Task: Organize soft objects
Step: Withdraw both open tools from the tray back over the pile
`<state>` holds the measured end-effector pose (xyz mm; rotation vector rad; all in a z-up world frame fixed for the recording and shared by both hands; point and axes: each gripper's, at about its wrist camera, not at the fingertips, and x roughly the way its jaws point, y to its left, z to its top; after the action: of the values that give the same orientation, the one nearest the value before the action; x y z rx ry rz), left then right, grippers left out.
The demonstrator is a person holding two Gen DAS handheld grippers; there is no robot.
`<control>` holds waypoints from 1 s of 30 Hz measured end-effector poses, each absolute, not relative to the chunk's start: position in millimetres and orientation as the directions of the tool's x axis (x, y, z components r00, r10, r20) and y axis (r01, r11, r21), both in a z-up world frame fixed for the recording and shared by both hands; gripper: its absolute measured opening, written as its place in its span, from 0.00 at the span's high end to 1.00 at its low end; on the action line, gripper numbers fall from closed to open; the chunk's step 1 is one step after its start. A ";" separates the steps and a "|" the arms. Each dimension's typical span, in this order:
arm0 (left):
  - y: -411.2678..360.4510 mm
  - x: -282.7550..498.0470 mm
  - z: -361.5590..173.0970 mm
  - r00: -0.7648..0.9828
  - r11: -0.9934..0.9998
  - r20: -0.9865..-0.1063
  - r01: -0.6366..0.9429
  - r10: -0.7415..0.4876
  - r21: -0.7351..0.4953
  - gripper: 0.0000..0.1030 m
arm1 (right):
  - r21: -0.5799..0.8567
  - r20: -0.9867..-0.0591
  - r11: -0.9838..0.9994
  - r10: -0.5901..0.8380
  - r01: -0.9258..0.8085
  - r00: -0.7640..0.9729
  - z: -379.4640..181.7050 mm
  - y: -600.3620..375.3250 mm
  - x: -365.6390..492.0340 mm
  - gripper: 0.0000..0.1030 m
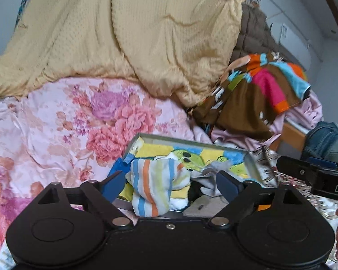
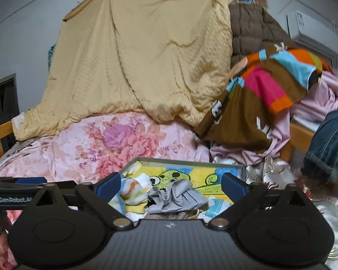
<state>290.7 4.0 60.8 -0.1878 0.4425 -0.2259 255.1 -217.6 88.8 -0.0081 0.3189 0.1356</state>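
1. Left wrist view: the left gripper (image 1: 169, 183) stands wide, its blue fingers (image 1: 112, 185) on either side of a striped sock (image 1: 152, 186) without pressing it. The sock sits bunched in a shallow metal tray (image 1: 251, 162) lined with a cartoon-print cloth (image 1: 155, 150); a grey sock (image 1: 210, 176) lies crumpled just beside it. The tray rests on a floral bedsheet (image 1: 56, 135). Behind rise a yellow quilt (image 1: 124, 33) and a multicoloured blanket (image 1: 259, 90). The right gripper's arm enters from the right edge, near a denim sleeve (image 1: 326, 139).
2. Right wrist view: the right gripper (image 2: 171, 185) is spread wide and holds nothing; the grey sock (image 2: 178, 196) lies between its fingers (image 2: 233, 185), untouched, with the striped sock (image 2: 133, 191) touching it on the left. A brown padded coat (image 2: 250, 27) and an air conditioner (image 2: 313, 31) stand behind.
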 end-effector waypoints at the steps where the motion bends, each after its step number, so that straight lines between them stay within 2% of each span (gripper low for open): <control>1: 5.1 281.7 64.3 0.883 0.957 -0.393 0.178 -0.257 -0.228 0.09 | 0.011 -0.306 0.990 0.135 -0.138 0.942 91.9 -216.5 247.1 0.02; 7: 12.2 231.0 79.2 0.899 0.956 -0.352 0.186 -0.259 -0.227 0.05 | 0.049 -0.280 0.988 0.155 -0.147 0.947 100.2 -213.5 202.6 0.00; 20: 22.4 149.6 69.8 0.918 0.954 -0.307 0.184 -0.252 -0.235 0.01 | -0.022 -0.187 0.986 0.159 -0.166 0.969 99.5 -200.2 98.7 0.00; 24: 24.7 133.4 60.1 0.914 0.951 -0.309 0.193 -0.263 -0.240 0.01 | -0.037 -0.203 0.987 0.149 -0.159 0.968 91.6 -202.1 75.6 0.00; 30: 26.5 113.5 48.6 0.901 0.945 -0.308 0.249 -0.306 -0.210 0.01 | -0.040 -0.280 0.991 0.114 -0.130 0.953 76.5 -206.2 48.5 0.00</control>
<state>113.5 26.5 48.6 -0.1680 0.3448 -0.2884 48.5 -206.2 76.5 -0.0582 0.2808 0.1237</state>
